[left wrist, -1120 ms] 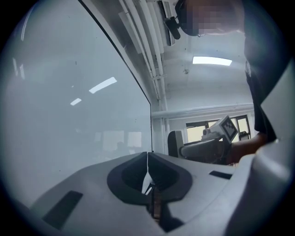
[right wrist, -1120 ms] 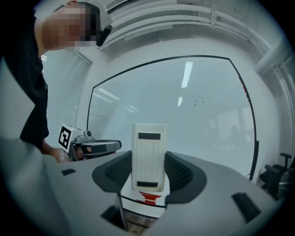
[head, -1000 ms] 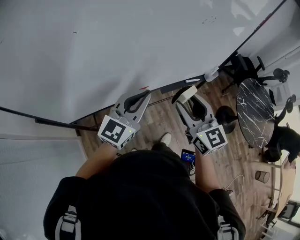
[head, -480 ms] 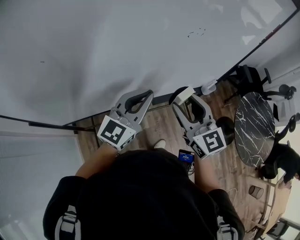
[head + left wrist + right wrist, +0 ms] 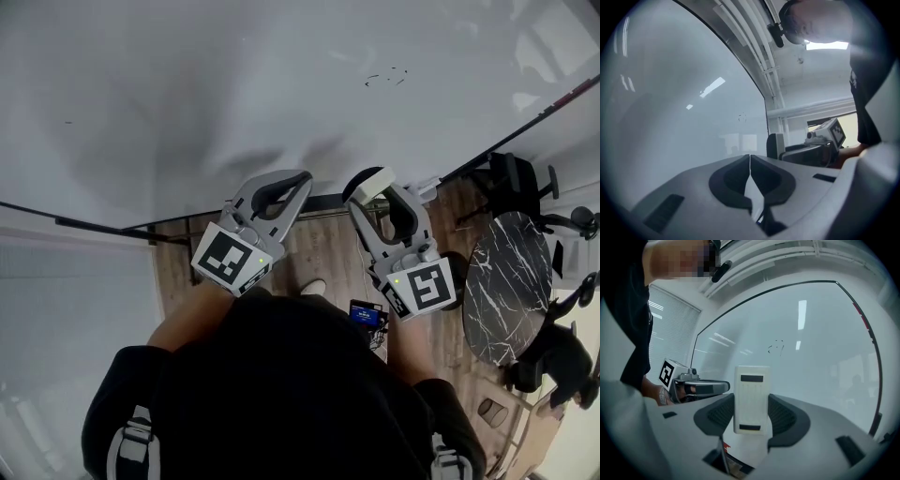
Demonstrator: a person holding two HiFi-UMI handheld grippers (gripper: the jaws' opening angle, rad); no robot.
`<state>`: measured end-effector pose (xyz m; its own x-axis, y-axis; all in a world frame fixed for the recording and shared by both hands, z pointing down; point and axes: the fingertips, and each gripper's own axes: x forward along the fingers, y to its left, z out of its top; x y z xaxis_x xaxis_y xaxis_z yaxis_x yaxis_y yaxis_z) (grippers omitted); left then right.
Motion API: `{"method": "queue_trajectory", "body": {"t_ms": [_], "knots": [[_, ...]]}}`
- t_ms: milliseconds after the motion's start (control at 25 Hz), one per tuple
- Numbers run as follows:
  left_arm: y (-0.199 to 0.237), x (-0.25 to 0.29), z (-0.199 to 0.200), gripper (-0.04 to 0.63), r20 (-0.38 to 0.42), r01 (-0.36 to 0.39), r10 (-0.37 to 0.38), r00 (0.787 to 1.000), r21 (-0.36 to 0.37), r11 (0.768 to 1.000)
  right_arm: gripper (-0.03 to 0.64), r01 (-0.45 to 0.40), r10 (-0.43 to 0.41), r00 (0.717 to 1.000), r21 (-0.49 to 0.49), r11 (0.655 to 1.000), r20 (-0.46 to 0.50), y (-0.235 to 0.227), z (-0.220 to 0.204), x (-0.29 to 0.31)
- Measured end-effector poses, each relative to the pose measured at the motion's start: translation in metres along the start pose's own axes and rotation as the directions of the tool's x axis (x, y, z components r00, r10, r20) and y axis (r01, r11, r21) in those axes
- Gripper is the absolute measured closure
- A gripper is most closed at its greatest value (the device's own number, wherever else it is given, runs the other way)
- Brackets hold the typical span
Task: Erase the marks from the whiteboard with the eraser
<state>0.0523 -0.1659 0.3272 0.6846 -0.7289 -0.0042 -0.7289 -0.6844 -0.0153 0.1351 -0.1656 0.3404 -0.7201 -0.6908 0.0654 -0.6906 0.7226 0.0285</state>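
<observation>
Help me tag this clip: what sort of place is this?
Probably an office or meeting room: a large wall whiteboard, a round marble-top table and a black office chair.

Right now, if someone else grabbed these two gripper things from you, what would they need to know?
Right gripper: shut on the eraser, near the whiteboard's lower edge.
Left gripper: shut, empty.
Marks: a small dark scribble above and right of the eraser, not yet wiped.
Done: eraser is in hand.
Left: bring it up to the marks and wipe.
</observation>
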Motion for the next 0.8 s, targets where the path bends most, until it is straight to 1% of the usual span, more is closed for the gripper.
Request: {"method": "queue_trajectory", "body": {"t_ms": [160,360,560,680,800], "knots": [[0.004,0.007,0.007,0.589,-0.003,-0.010,0.010,1.000,0.016,1.000,0.393,0.038,-0.037,0.999,-0.025,0.999,0.019,-0.018,0.015,0.005],[0.016,0.010,0.015,0.589,0.010,-0.004,0.004,1.000,0.042,0.999,0.393,0.144,-0.142,0.990,-0.143,0.979,0.020,-0.035,0.038,0.015],[0.020,0.005,0.027,0.589,0.028,0.041,-0.042,0.999,0.050,0.998,0.393,0.200,-0.201,0.979,-0.204,0.958,0.013,-0.029,0.069,0.023],[0.022,0.004,0.033,0.588,0.035,0.070,-0.072,0.997,0.062,0.996,0.393,0.231,-0.232,0.972,-0.216,0.949,0.024,-0.030,0.085,0.029],[0.028,0.003,0.035,0.588,0.045,0.090,-0.093,0.995,0.064,0.994,0.393,0.275,-0.275,0.961,-0.221,0.936,0.031,-0.034,0.090,0.036]]}}
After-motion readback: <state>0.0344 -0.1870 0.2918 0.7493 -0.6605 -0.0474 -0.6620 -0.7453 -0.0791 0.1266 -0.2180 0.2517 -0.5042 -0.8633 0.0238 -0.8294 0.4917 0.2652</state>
